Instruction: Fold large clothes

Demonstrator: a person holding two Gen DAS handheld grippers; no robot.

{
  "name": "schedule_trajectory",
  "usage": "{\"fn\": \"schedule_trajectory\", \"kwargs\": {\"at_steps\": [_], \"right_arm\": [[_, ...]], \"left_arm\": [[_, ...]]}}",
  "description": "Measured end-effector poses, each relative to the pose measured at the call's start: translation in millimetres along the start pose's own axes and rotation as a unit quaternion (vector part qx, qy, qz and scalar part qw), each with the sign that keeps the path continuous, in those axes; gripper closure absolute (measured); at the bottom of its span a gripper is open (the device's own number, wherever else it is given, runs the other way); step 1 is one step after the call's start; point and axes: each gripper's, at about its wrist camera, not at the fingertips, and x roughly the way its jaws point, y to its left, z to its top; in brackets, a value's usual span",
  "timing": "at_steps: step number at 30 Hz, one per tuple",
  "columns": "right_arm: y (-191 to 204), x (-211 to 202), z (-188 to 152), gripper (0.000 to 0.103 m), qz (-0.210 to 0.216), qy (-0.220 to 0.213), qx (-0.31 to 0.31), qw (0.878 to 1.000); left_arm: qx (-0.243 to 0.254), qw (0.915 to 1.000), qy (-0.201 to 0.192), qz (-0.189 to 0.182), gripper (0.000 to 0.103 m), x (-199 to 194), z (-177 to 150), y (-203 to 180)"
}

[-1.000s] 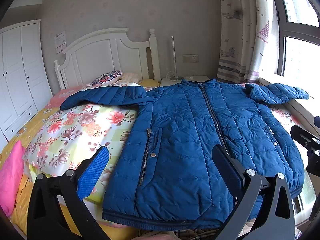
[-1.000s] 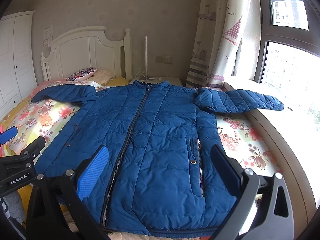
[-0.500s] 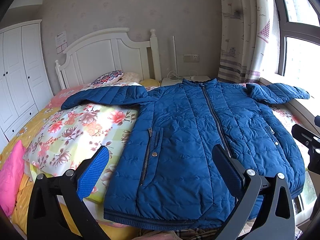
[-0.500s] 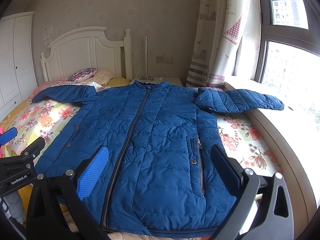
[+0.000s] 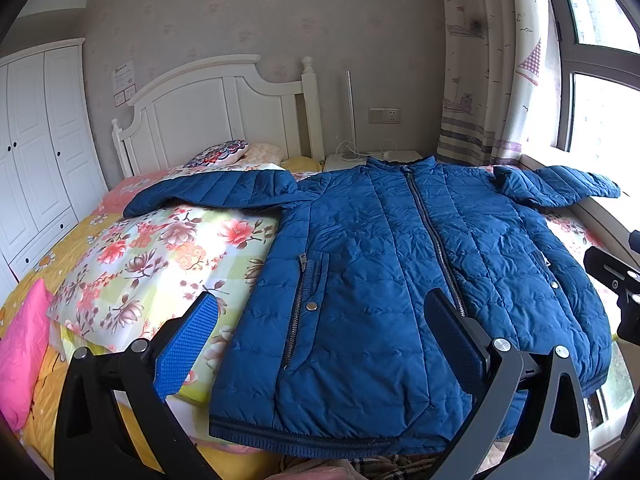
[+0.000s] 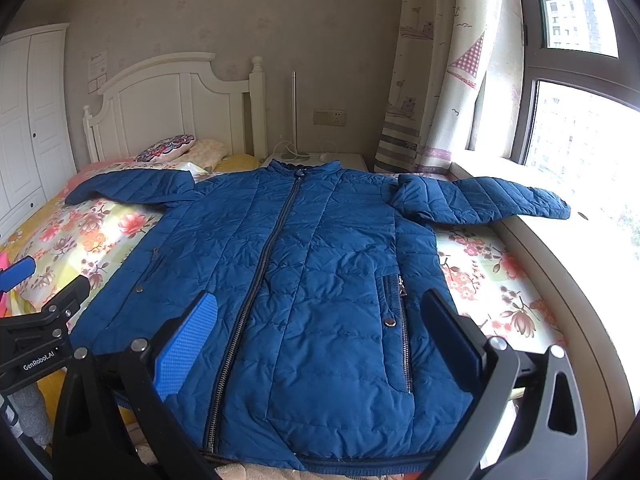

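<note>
Two grippers hang spread and empty over the hem of the jacket (image 5: 384, 280): the left gripper (image 5: 320, 332) toward the pocket side, the right gripper (image 6: 320, 328) by the zip. Jacket lies flat, front up, sleeves out across the bed (image 5: 152, 248), laid ready for a first fold, I'd say.

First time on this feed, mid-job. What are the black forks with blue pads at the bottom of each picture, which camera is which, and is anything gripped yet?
Each fork is a hand-held two-finger gripper; a fisheye camera on it looks out along its fingers. In the left wrist view, the left gripper is open and holds nothing. In the right wrist view, the right gripper is likewise open and holds nothing. Each gripper shows at the edge of the other's picture. On the bed a blue quilted jacket lies flat, zipped, sleeves spread, unfolded. The floral quilt lies beside it.
</note>
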Motion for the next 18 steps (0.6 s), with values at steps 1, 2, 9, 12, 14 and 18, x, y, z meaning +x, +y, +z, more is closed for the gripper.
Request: {"fn": "schedule_trajectory", "kwargs": {"at_steps": [1, 2, 9, 12, 14, 18], "right_arm": [[0.1, 0.1, 0.2, 0.002, 0.000, 0.000, 0.000, 1.000], [0.0, 0.1, -0.2, 0.002, 0.000, 0.000, 0.000, 1.000], [0.5, -0.1, -0.6, 0.002, 0.001, 0.001, 0.002, 1.000], [0.7, -0.2, -0.6, 0.002, 0.002, 0.000, 0.002, 1.000], [0.4, 0.2, -0.7, 0.002, 0.002, 0.000, 0.002, 1.000], [0.4, -0.2, -1.3, 0.002, 0.002, -0.002, 0.003, 1.000]], "left_arm": [[0.000, 1.0000, 0.000, 0.000, 0.004, 0.1, 0.3, -0.1], [0.000, 1.0000, 0.000, 0.000, 0.004, 0.1, -0.3, 0.5], [0.000, 1.0000, 0.000, 0.000, 0.004, 0.0, -0.3, 0.6], [0.000, 1.0000, 0.000, -0.001, 0.004, 0.1, 0.4, 0.0], [0.000, 1.0000, 0.000, -0.001, 0.004, -0.3, -0.1, 0.4], [0.000, 1.0000, -0.001, 0.001, 0.004, -0.5, -1.4, 1.4]]}}
